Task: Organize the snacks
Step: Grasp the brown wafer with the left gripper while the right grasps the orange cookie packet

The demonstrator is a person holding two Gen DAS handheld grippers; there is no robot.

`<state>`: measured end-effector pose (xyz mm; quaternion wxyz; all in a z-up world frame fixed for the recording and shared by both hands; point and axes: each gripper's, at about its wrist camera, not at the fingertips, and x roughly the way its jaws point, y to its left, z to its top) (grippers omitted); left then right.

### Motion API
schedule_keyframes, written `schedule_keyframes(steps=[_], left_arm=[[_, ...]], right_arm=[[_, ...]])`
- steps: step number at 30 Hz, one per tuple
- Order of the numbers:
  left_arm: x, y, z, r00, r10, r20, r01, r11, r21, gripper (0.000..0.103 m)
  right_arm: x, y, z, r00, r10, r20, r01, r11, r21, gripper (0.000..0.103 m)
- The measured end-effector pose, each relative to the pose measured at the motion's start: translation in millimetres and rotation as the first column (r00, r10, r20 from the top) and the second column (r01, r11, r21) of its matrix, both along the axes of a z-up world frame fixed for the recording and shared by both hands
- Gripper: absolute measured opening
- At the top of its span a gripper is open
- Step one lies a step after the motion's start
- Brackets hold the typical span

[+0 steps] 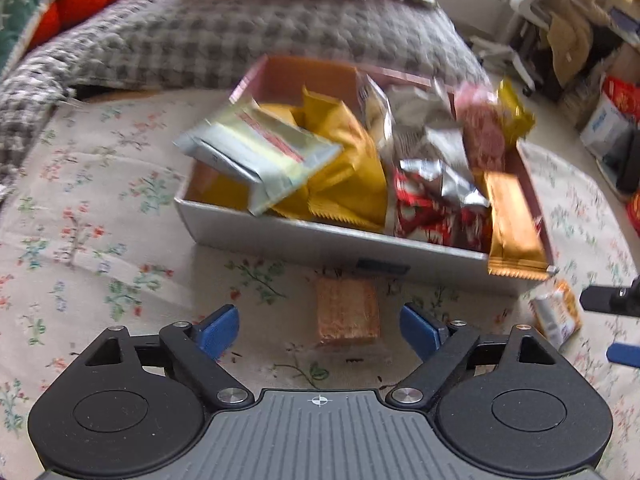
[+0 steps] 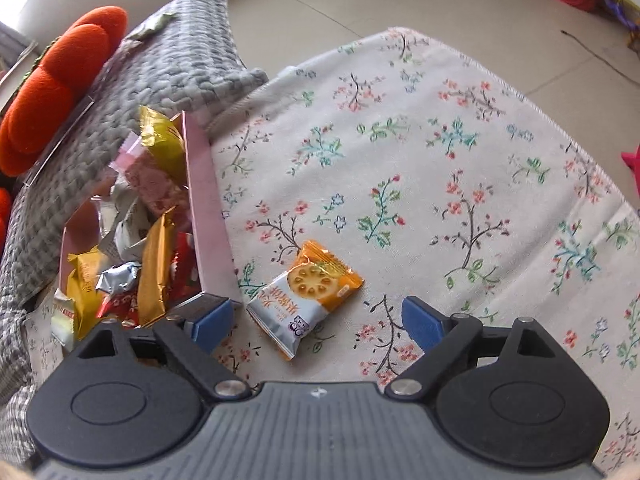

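Observation:
A shallow box (image 1: 332, 242) full of snack packets sits on a floral cloth; it also shows at the left of the right wrist view (image 2: 202, 184). My left gripper (image 1: 320, 330) is open and empty, its blue pads either side of a clear-wrapped brown wafer (image 1: 347, 312) lying on the cloth just in front of the box. My right gripper (image 2: 318, 322) is open and empty, with an orange-and-white cookie packet (image 2: 306, 294) on the cloth between and just beyond its pads. That packet also shows in the left wrist view (image 1: 557, 314).
A grey checked blanket (image 1: 224, 36) and orange plush cushions (image 2: 52, 84) lie behind the box. A gold bar (image 1: 516, 228) overhangs the box's near right corner. The floral cloth (image 2: 460, 152) stretches right to the bed edge, with tiled floor (image 2: 440, 4) beyond.

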<state>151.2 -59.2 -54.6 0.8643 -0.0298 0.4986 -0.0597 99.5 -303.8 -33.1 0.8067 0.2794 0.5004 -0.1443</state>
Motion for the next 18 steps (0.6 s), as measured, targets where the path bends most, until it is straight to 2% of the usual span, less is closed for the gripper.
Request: schedule_keyframes(steps=[4, 12, 15, 18], left_arm=[[1.1, -5.5, -9.1, 1.000, -0.009, -0.004, 0.009, 0.999, 0.045, 0.089], [3.8, -6.0, -10.9, 1.000, -0.006, 0.010, 0.005, 0.997, 0.076, 0.089], [4.4, -6.3, -11.5, 1.000, -0.010, 0.016, 0.009, 0.997, 0.082, 0.089], [4.4, -8.1, -12.9, 0.999, -0.017, 0.027, 0.014, 0.995, 0.096, 0.089]], right_arm=[[4.1, 5.4, -4.3, 1.000, -0.001, -0.015, 0.001, 1.000, -0.014, 0.087], [15.1, 8.2, -15.6, 0.999, -0.028, -0.028, 0.025, 0.995, -0.099, 0.085], [16.8, 9.5, -18.2, 0.999, -0.037, -0.013, 0.036, 0.996, -0.083, 0.085], [19.5, 13.0, -18.6, 0.999, -0.036, 0.024, 0.038, 0.994, -0.106, 0.085]])
